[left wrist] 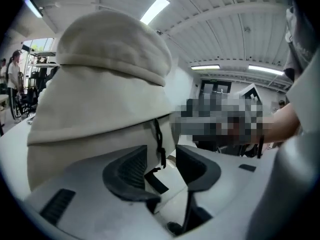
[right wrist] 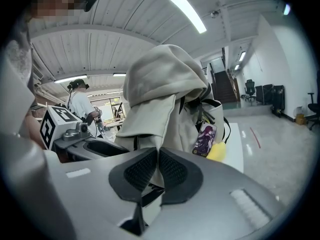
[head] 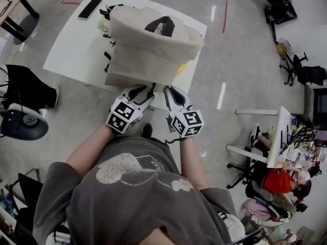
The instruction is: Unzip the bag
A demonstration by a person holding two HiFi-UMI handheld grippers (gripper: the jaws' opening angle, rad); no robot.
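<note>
White counter (head: 71,50), with floor (head: 240,60) showing beyond its near and right edges. A beige bag (head: 148,50) stands upright at the near edge. Right tongs (head: 171,92) pinch a fold of bag fabric. Left tongs (head: 143,92) gape, with the black zipper cord (left wrist: 159,139) hanging free between them.

Grey shirt (head: 138,198): pale heart print, curved letters, only "EAR" legible. Tag (right wrist: 203,139) on bag (right wrist: 155,94): lettering too small to read.

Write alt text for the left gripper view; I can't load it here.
The left gripper, jaws apart, faces the beige bag; a black zipper cord hangs from the bag between the jaws, pressed by neither pad. Ceiling lights show above.
</note>
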